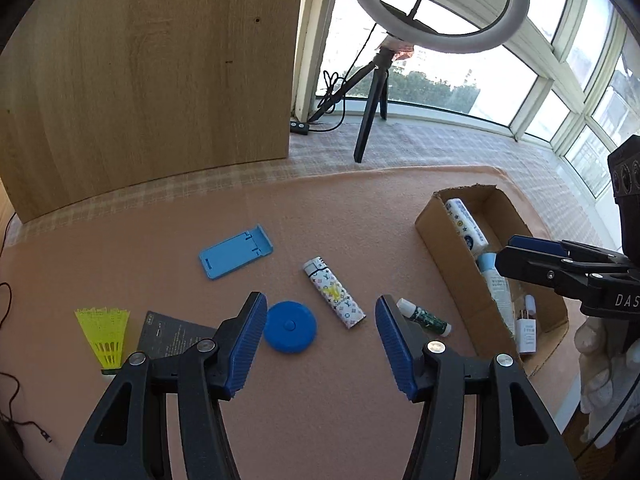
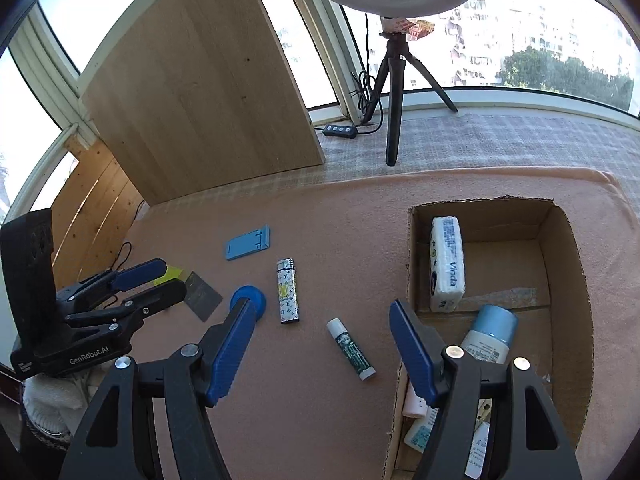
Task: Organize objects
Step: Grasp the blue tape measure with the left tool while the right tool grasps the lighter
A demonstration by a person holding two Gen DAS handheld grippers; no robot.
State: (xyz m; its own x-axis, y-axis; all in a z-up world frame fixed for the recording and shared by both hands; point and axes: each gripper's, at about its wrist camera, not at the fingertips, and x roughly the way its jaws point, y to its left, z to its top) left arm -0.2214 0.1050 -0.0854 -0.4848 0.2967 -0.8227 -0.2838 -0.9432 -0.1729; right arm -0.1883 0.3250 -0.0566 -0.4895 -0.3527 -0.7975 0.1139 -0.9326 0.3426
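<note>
On the pink cloth lie a patterned lighter, a blue round disc, a green lip balm tube, a blue phone stand, a yellow shuttlecock and a dark card. My left gripper hangs open above the disc and lighter, holding nothing. My right gripper is open and empty over the lip balm, by the left wall of the cardboard box. The box holds a tissue pack and bottles.
A wooden panel stands at the back left. A ring light on a black tripod stands behind the cloth by the windows, with its cable and remote. A gloved hand holds the right gripper.
</note>
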